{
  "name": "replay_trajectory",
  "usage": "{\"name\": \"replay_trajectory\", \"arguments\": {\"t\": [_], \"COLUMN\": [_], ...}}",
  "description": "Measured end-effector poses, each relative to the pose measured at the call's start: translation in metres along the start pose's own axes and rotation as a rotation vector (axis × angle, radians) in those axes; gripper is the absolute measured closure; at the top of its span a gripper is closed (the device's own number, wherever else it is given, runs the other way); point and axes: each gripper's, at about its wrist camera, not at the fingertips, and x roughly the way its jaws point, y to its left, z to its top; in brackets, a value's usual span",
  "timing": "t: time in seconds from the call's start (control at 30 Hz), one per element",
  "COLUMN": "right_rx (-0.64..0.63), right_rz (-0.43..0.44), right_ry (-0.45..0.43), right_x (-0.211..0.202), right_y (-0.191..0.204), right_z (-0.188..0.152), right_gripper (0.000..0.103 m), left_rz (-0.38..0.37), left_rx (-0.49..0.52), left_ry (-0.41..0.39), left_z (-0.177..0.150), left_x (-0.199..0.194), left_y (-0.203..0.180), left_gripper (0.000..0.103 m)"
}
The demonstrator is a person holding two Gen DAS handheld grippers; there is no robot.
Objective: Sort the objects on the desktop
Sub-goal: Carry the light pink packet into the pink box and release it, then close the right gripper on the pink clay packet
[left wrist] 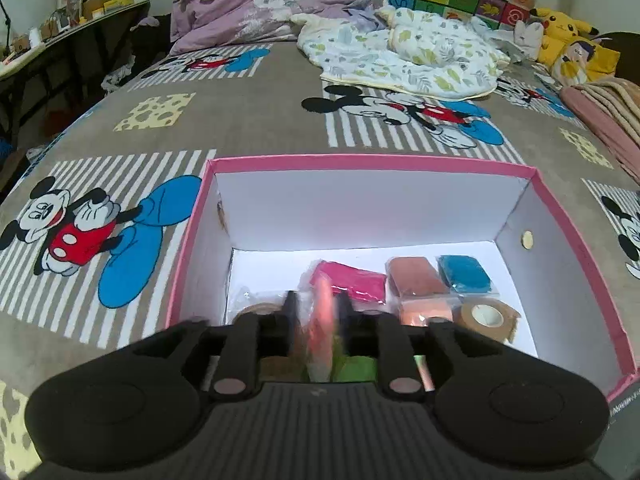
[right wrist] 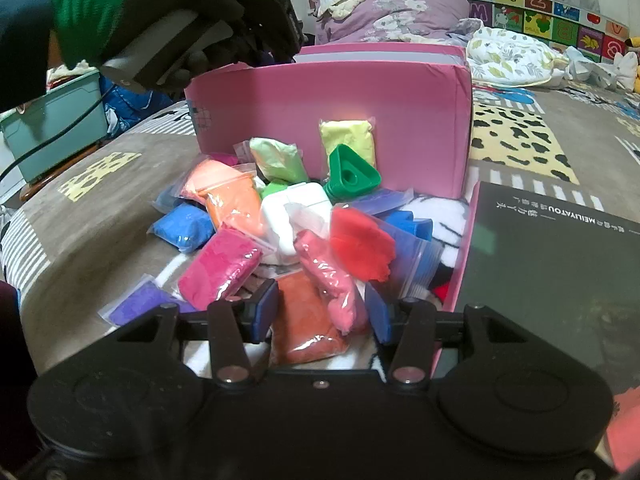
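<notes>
In the left wrist view my left gripper (left wrist: 318, 312) is over the pink-rimmed box (left wrist: 360, 162), shut on a blurred salmon-pink clay bag (left wrist: 320, 336). Inside the box lie a magenta bag (left wrist: 352, 284), a brown-orange bag (left wrist: 416, 280), a blue bag (left wrist: 464, 274) and a tan tape roll (left wrist: 486, 316). In the right wrist view my right gripper (right wrist: 324, 312) is open, low over a pile of clay bags: a pink bag (right wrist: 332, 280) and an orange-red bag (right wrist: 304, 324) lie between its fingers, with a magenta bag (right wrist: 220, 268), a red bag (right wrist: 360, 244) and a white charger (right wrist: 288, 216) around them.
The pink box's outer wall (right wrist: 400, 120) stands behind the pile, with a green triangular mold (right wrist: 352, 172) against it. A dark box lid (right wrist: 552, 280) lies to the right. The gloved left hand and its gripper (right wrist: 160, 20) hang above the box. Bedding and plush toys lie at the back.
</notes>
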Motion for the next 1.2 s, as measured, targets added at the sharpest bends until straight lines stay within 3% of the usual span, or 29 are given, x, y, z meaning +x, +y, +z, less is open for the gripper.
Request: {"name": "replay_trajectory", "arguments": {"t": [0.03,0.07,0.27,0.63,0.9,1.1,1.2], "right_rx": [0.000,0.000,0.001,0.016,-0.027,-0.065,-0.081], "right_rz": [0.000,0.000,0.000,-0.005,-0.031,-0.069,-0.097], "right_ry": [0.000,0.000,-0.003,-0.015,-0.037,-0.063,-0.097], "right_x": [0.000,0.000,0.000,-0.009,-0.012,-0.017,-0.023], "right_y": [0.000,0.000,0.000,-0.002,0.006,0.013,0.015], "right_z": [0.000,0.000,0.000,0.000,-0.001,-0.004,-0.004], "right_gripper": [0.056,0.056,0.056,0.056,0.056,0.058,0.064], "left_rz": [-0.009,-0.017,-0.046,-0.075,-0.087,-0.008,0.022], "left_rx": [-0.004,-0.008,-0.002,0.208,0.138,0.087,0.050], "left_ry": [-0.003,-0.009,-0.038,-0.116,-0.120,-0.126,-0.127], "left_z": [-0.001,-0.002,-0.009,-0.064,-0.118,-0.170,-0.191], "left_x": [-0.003,-0.006,-0.031,-0.110,-0.146,-0.148,-0.146], "left_y": [0.000,0.001,0.004,-0.009,0.003,0.009,0.013], "left_gripper": [0.040,0.039,0.039,0.039,0.039,0.039,0.039]}}
